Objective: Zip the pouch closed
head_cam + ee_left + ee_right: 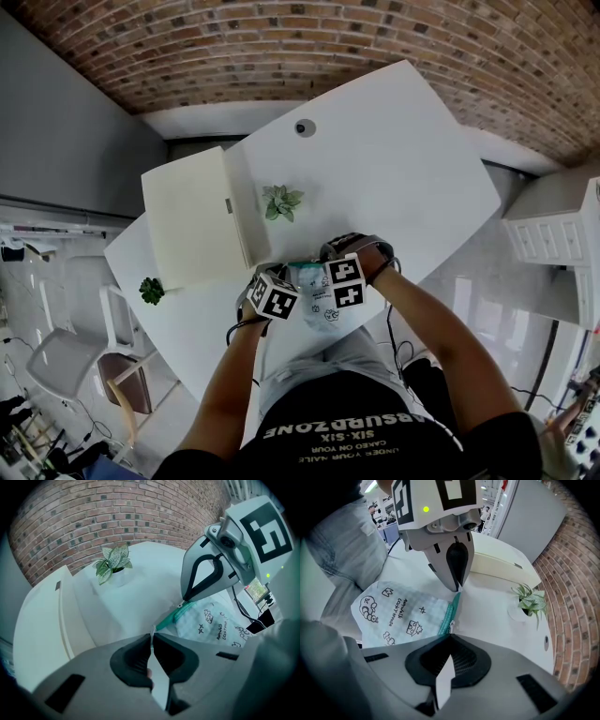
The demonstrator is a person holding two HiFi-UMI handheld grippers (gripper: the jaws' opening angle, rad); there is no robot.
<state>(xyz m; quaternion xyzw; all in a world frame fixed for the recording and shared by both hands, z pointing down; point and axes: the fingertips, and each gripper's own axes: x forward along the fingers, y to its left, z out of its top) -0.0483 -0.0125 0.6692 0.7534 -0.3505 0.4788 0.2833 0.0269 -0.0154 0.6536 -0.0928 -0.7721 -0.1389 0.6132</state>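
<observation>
both pairs of fingers are pressed together: left gripper [151, 640] pinches one end of the teal zipper [171, 617], right gripper [450, 637] nips the other end by the pull. between them the pale printed pouch [401, 611] sits at the near edge of the white table [403, 159], with a potted plant [281, 202] beyond it.

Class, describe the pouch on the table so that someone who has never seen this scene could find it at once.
On the white table, look at the near edge before the person. The pouch lies there: pale fabric with small black doodles and a teal zipper along one edge, unlike the plain cream case.
</observation>
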